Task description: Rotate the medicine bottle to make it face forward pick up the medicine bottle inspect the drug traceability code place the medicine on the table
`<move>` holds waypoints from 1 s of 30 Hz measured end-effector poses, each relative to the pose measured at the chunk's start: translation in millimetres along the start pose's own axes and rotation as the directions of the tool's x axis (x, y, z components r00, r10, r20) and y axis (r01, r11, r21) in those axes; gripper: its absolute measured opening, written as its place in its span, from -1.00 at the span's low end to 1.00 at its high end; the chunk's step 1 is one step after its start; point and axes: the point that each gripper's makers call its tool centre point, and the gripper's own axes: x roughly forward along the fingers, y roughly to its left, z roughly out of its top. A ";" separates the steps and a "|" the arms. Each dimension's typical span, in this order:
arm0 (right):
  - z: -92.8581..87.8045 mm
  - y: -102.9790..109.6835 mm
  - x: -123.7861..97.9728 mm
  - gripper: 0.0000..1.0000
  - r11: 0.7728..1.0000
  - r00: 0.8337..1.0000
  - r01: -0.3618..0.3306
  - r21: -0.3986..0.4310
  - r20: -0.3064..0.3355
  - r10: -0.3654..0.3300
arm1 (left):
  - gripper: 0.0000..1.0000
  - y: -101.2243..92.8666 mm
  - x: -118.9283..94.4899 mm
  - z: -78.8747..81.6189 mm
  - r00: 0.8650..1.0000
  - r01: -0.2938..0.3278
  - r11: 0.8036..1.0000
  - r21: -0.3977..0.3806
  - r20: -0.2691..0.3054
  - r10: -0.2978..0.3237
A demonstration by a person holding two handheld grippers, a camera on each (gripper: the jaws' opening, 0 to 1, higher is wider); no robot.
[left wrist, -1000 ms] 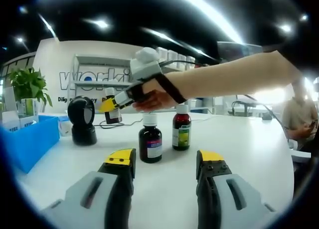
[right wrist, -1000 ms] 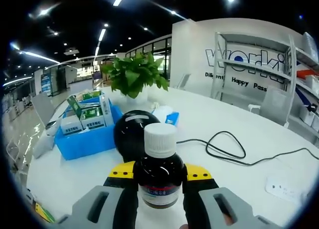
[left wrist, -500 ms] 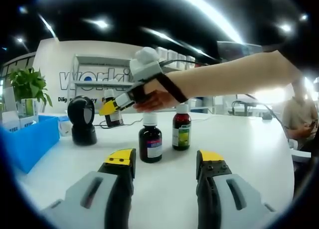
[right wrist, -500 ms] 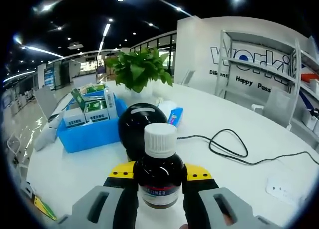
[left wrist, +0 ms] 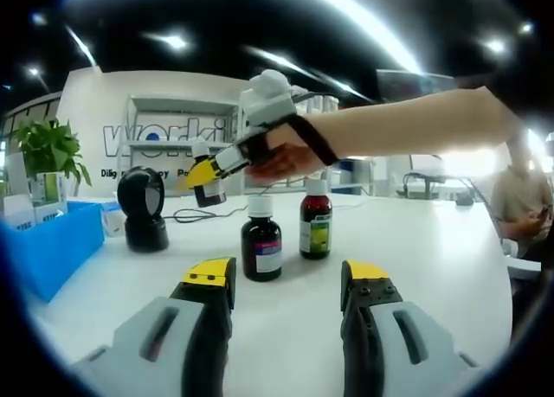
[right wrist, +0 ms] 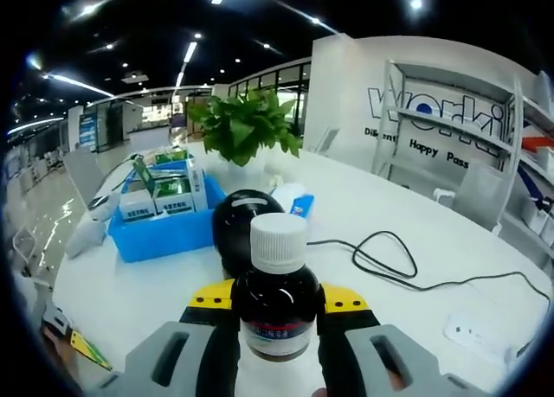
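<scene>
Two views, taken in turn.

Left gripper view, own jaws: the left gripper (left wrist: 290, 280) stands wide, holding nothing, low over the white table (left wrist: 450, 267).
Left gripper view, bottles ahead: two dark bottles stand upright just beyond the jaw tips, one with a pale label (left wrist: 260, 240) and, just beside it and slightly farther, one with a green label (left wrist: 315, 218).
Left gripper view, other gripper: the right gripper (left wrist: 210, 169) reaches in from the right on a person's bare forearm, above and beyond those two bottles, carrying the medicine bottle (left wrist: 205, 186) clear of the table.
Left gripper view, scanner: a black dome scanner (left wrist: 143, 208) sits ahead to the left, below and left of the carried bottle.

Right gripper view, grasp: the right gripper (right wrist: 278, 300) is closed on the medicine bottle (right wrist: 278, 297), jaws pressing its two sides.
Right gripper view, bottle axis: upright, white cap uppermost, label toward the camera.
Right gripper view, key relation: the scanner (right wrist: 246, 231) lies directly ahead of the bottle and lower; by this judgement the right hand is the nearer one to present the code.
Right gripper view, surroundings: a blue bin of boxes (right wrist: 164, 220) ahead to the left, a black cable (right wrist: 389, 267) ahead to the right.

Hidden: the label print is too small to read; the traceability code cannot be made out, and the bottle's base is cut off between the jaws.
</scene>
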 end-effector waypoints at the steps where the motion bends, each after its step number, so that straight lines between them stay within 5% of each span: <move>1: -1.0 0.0 -3.1 -0.41 1.000 1.000 0.000 0.005 0.004 0.000 | -0.21 -0.3 0.1 -0.1 1.000 0.000 1.000 0.001 -0.001 0.000; 10: -12.9 -7.9 -4.9 -0.41 1.000 1.000 0.009 0.019 0.000 -0.009 | -0.21 0.2 0.6 -1.6 1.000 -0.002 1.000 0.010 -0.007 0.002; 19: -3.1 -3.7 -7.6 -0.41 0.999 0.999 -0.008 0.032 0.046 0.007 | -0.21 0.9 0.7 -1.7 1.000 -0.005 1.000 0.007 -0.009 0.005; 30: 19.7 -12.6 -52.7 -0.41 0.999 0.990 0.004 0.047 0.144 -0.011 | -0.21 0.5 0.8 -0.7 1.000 -0.004 1.000 0.008 -0.005 0.004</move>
